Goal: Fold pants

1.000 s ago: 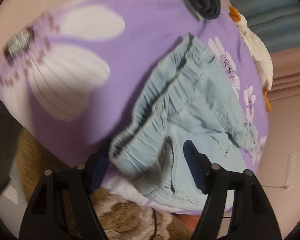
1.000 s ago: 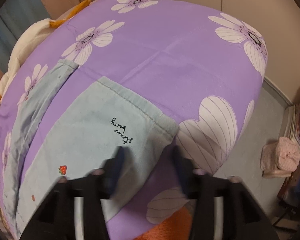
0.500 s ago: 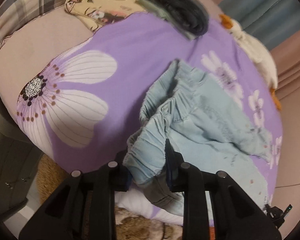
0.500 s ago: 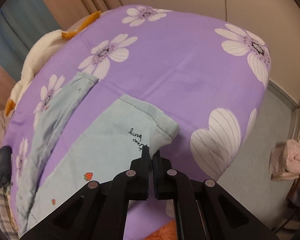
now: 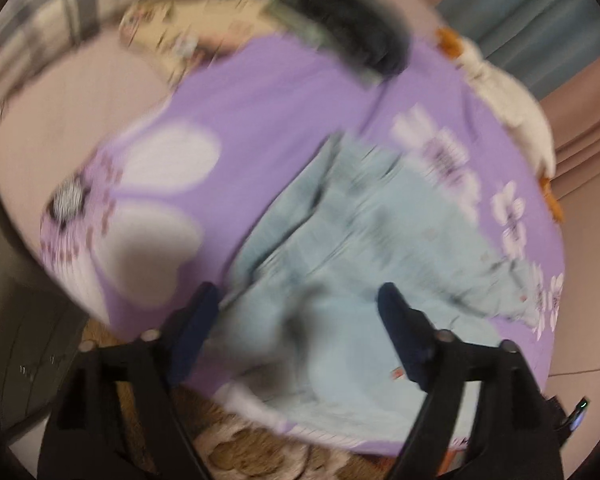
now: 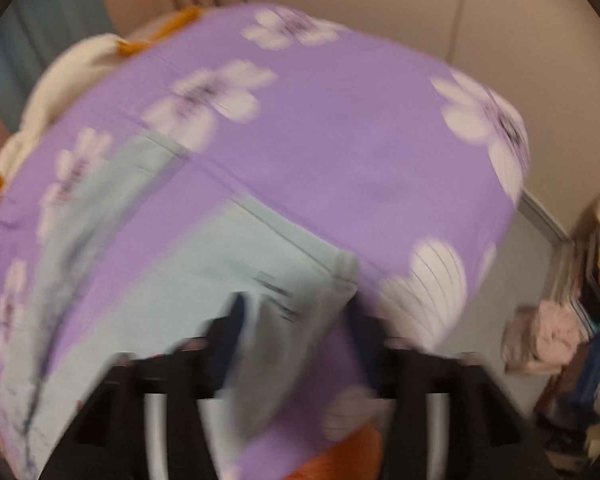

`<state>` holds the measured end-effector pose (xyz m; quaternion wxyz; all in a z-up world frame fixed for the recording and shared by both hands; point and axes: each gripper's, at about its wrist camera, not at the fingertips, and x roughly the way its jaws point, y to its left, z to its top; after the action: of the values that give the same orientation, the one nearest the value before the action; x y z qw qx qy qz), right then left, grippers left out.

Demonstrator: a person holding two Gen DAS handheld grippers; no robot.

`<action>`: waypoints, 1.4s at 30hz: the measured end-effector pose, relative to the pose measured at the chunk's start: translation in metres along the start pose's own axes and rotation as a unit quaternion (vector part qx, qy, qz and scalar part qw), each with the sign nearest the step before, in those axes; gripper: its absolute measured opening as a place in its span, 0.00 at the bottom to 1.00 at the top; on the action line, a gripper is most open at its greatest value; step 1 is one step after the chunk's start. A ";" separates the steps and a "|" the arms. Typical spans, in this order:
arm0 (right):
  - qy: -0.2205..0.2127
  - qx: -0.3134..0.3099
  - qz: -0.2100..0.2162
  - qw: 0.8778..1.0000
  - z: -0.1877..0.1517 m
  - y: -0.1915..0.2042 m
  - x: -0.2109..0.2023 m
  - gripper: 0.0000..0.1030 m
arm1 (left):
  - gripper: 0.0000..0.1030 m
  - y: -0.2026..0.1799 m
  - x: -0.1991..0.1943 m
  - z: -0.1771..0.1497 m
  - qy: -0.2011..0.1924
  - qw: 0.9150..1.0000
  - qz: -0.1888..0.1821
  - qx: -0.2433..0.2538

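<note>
Both of your grippers stand spread with nothing pinched — the left gripper (image 5: 300, 300) over the waistband end, the right gripper (image 6: 296, 312) at a leg hem. Your pants (image 5: 372, 240) lie spread out, rumpled, on the purple flowered bedspread (image 5: 280, 100), so no fold looks made yet; all of it is left. Only the right wrist view shows the hem (image 6: 300, 240) and the second leg lying apart — both views are blurred.

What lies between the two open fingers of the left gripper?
In the left wrist view, the light blue pants fill the gap of the left gripper, lying on the purple flowered cover. Blur hides finer detail.
</note>
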<state>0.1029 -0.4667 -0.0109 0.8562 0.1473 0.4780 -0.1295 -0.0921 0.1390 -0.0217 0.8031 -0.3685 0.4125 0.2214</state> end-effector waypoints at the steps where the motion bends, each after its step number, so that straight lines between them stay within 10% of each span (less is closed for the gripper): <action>1: -0.016 -0.017 0.004 1.000 0.008 0.017 -0.010 0.62 | 0.82 -0.006 -0.002 0.004 -0.005 1.000 -0.010 0.004; 9: -0.003 -0.118 0.185 0.976 0.067 0.179 -0.010 0.62 | 0.84 -0.079 0.033 0.023 0.013 0.996 -0.088 0.019; 19: 0.126 -0.110 0.072 0.983 0.080 0.300 0.130 0.62 | 0.83 -0.083 0.062 0.004 0.073 0.995 -0.071 0.003; 23: 0.147 -0.094 0.038 0.984 0.079 0.299 0.167 0.45 | 0.83 -0.077 0.062 0.002 0.076 0.995 -0.068 -0.002; 27: 0.135 -0.097 0.039 0.985 0.073 0.287 0.164 0.05 | 0.82 -0.079 0.063 0.003 0.071 0.995 -0.067 -0.001; 36: 0.025 -0.070 0.241 0.968 0.036 0.172 0.010 0.04 | 0.82 -0.105 0.048 0.010 0.055 0.992 -0.109 0.013; 42: 0.036 -0.072 0.248 0.965 -0.039 0.106 -0.015 0.04 | 0.82 -0.136 0.064 0.012 0.082 0.989 -0.123 0.033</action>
<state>0.1036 -0.3532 -0.0038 0.8519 0.2038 0.4653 0.1276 0.0401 0.0661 -0.0144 0.7995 -0.4069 0.4352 0.0767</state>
